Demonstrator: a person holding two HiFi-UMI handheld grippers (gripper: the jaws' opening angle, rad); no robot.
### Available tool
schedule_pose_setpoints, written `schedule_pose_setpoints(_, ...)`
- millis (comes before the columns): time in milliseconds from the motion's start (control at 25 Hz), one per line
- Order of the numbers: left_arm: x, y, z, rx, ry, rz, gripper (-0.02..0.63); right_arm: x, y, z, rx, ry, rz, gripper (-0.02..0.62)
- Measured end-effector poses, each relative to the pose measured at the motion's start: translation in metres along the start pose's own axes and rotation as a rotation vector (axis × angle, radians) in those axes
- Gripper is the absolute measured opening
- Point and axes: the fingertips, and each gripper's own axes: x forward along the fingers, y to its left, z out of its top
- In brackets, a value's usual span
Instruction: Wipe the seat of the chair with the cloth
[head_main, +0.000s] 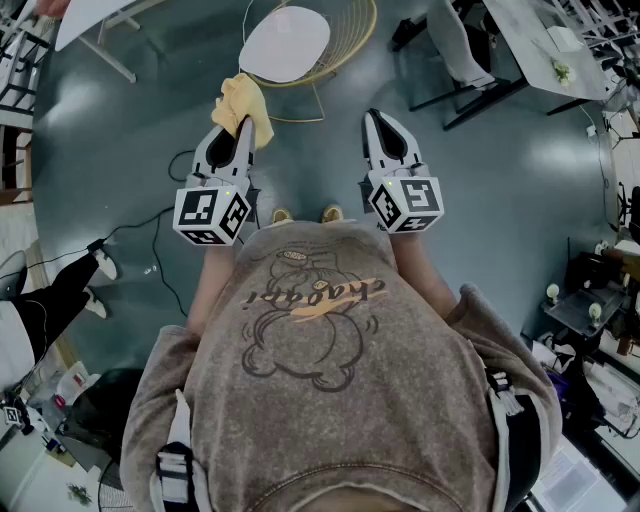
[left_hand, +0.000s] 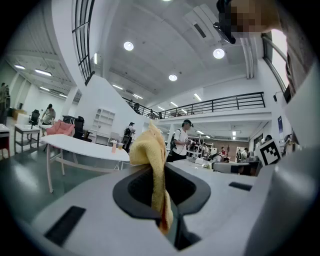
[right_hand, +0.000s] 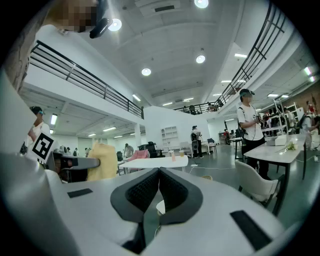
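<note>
Plainly, the wiping was not yet under way: the chair (head_main: 285, 45), a white seat in a thin gold wire frame, stood on the grey floor (head_main: 500, 200) ahead of the person and well apart from both tools. The biggest risk, as I judged it, lay with that chair. It looked light and the floor looked smooth, so a firm push across the seat might have made it slide or tip unless the free tool steadied it. The wire rim beside the seat could also have snagged the fabric. The left gripper (head_main: 240, 128) had its jaws closed on the yellow cloth (head_main: 245, 100), pinching only a narrow fold while most of it bunched loose above the tips. Drag against the seat could have pulled that fold out, or the bare jaw tips might have scraped the seat instead of the cloth. The right gripper (head_main: 380, 125) was closed with its pads meeting and nothing between them. A white table (head_main: 90, 20) stood at the far left of the floor and another table (head_main: 540, 40) at the far right, both clear of the path. A bystander's legs (head_main: 60, 290) were off to the left. A dark cable (head_main: 140, 225) trailed over the floor near the person's left side, a possible trip hazard on stepping forward. Nothing lay between the grippers and the seat.
</note>
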Motion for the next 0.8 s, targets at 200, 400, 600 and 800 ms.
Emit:
schedule_pose_setpoints(200, -0.001, 0.01, -0.002, -0.012, 0.001, 0.011, 0.048, 0.007, 0.006, 0.0, 0.01, -0.007, 0.011, 0.028)
schedule_pose_setpoints(400, 0.0, 0.028, -0.004, -0.028, 0.015, -0.002, 0.048, 0.019, 0.01, -0.002, 0.034, 0.001, 0.008, 0.028)
schedule_pose_setpoints(600, 0.005, 0.05, -0.005, -0.031, 0.022, -0.043, 0.048, 0.026, 0.009, -0.014, 0.036, 0.01, -0.047, 0.028)
schedule_pose_setpoints(800, 0.014, 0.073, -0.002, -0.061, 0.014, -0.055, 0.048, 0.035, 0.016, -0.032, 0.056, 0.037, -0.086, 0.028)
